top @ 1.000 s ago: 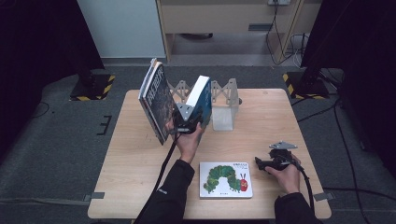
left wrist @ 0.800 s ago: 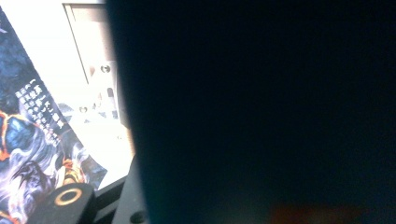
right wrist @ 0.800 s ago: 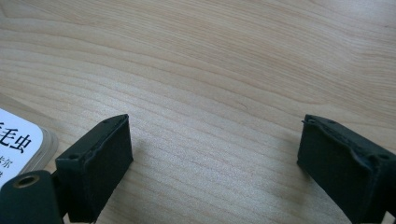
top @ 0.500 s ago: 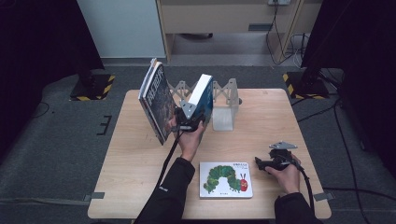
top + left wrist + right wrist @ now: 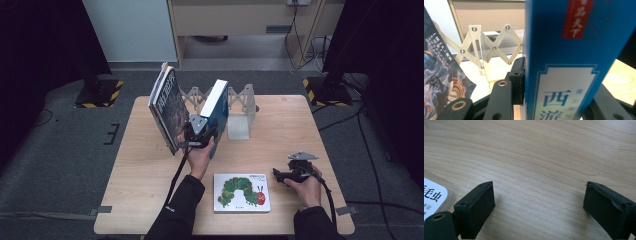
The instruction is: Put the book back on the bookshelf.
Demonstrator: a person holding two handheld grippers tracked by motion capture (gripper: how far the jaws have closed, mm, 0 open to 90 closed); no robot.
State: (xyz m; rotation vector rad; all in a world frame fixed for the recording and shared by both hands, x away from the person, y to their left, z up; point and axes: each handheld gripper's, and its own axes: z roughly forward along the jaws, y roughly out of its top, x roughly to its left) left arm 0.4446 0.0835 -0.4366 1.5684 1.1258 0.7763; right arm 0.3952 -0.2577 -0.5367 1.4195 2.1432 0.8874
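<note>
High view: we're seeing the left gripper (image 5: pixel 200 134) clamping the blue book (image 5: pixel 216 107), holding it upright w/ a tilt, betw. the dark-cover book (image 5: pixel 167 107) and the accordion rack (image 5: pixel 240 102) at the table's (image 5: pixel 150 170) far side.
Right side: right gripper (image 5: pixel 287 175) is resting on the wood, jaws apart, beside the caterpillar book (image 5: pixel 242 192).
Left gripper view: blue book's spine (image 5: pixel 574 60) is sitting betw. the jaws, pads pressing both covers.
Right gripper view: we're looking at jaws wide apart, bare wood betw. them; caterpillar book's corner (image 5: pixel 434 195) is just outside one jaw.

Blue book (image 5: pixel 579 62) spine: red label "品天下", white panel "西游". Picture book (image 5: pixel 434 195) corner: "毛虫".
</note>
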